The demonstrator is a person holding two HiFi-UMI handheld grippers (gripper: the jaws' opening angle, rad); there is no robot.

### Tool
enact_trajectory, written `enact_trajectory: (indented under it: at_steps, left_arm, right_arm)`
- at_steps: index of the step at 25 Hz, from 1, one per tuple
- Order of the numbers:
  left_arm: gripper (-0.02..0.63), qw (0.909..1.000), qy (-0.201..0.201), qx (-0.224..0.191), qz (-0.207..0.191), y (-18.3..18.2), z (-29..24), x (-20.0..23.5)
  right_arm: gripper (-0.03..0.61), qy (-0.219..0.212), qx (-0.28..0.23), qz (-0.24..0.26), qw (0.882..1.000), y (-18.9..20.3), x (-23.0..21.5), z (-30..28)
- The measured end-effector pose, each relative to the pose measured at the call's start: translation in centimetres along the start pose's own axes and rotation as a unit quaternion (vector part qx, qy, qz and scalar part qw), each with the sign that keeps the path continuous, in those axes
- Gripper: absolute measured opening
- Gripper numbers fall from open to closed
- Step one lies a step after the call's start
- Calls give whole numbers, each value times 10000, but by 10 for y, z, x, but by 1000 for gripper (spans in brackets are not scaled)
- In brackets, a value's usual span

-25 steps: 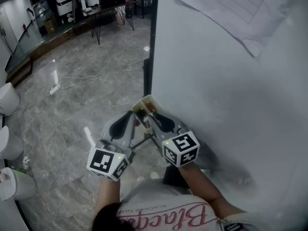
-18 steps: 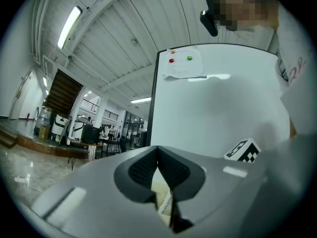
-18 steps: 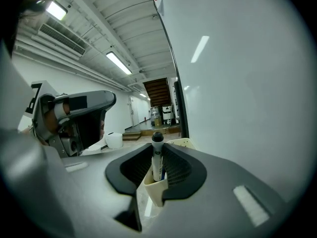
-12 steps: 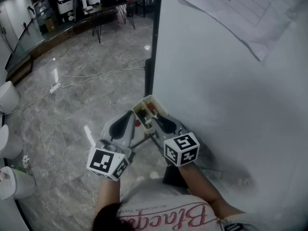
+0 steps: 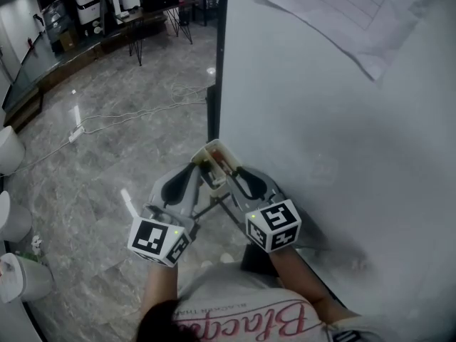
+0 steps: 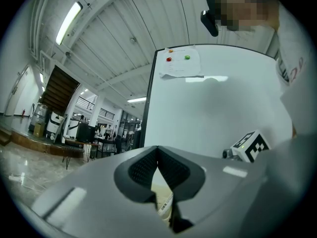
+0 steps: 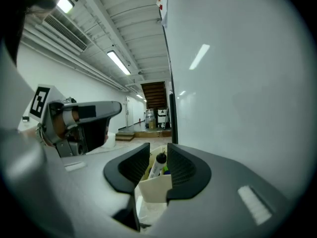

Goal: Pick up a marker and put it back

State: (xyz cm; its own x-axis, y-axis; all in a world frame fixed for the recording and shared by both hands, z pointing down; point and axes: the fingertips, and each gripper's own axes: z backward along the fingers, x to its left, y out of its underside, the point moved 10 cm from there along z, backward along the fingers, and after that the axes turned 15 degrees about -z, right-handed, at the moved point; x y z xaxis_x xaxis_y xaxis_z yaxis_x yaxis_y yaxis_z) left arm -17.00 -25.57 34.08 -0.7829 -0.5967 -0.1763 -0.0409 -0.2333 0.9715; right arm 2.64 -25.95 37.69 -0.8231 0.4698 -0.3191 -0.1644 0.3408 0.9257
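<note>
**A:** While both grippers sit by the board's edge, where is the marker?

**B:** It is standing in the box. It has a round white barrel and a black cap on top, and it leans slightly. In the right gripper view it shows in the gap between the jaws.

**A:** Does the right gripper have hold of it?

**B:** No. Its ribbed dark pads stand a little apart, wider than the barrel, and nothing is pinched between them. The box's near wall shows low in that same gap.

**A:** What kind of box is it?

**B:** It is cream, thin-walled, rectangular and open-topped. From the head view the box sits just beside the whiteboard's dark edge strip, between the two gripper tips.

**A:** And the left gripper?

**B:** Its pad tips are pressed together and hold nothing. Below them a V-shaped gap shows a bit of cream and a marker barrel beyond. In the head view the left gripper points at the box from the left and the right gripper from the right. Both have smooth grey shells.

**A:** What lies around them?

**B:** The board is smooth and white, with smudges low down. A lined sheet hangs near its top, held by small round magnets. Beyond it is a glossy floor of grey marbled tiles, with a pale cable trailing across.
</note>
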Motion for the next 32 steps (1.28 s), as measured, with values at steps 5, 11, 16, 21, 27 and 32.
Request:
enact_trajectory:
  at_steps: [5,11,16,21,27,32]
  left_arm:
    - [-2,10000,13,-78,-7,-3,-1,-1]
    - [0,9998,41,-183,-45,-7,-2,-1]
    - [0,9996,93,-256,-88,-12,-4,-2]
    - [0,9994,139,-294,-114,-14,-8,-3]
    - [0,9993,197,-285,-126,-14,-10,-6]
    - [0,9993,197,-268,-154,-14,-11,-6]
  right_arm:
    - [74,-148,-416,343,9984,-29,13,19]
    - [2,-330,-1037,569,9924,-55,24,39]
    - [1,-319,-1142,725,9903,-60,28,46]
    - [0,-391,-1269,805,9879,-63,30,50]
    - [0,-357,-1324,911,9864,-66,31,54]
    - [0,-283,-1339,910,9864,-66,29,53]
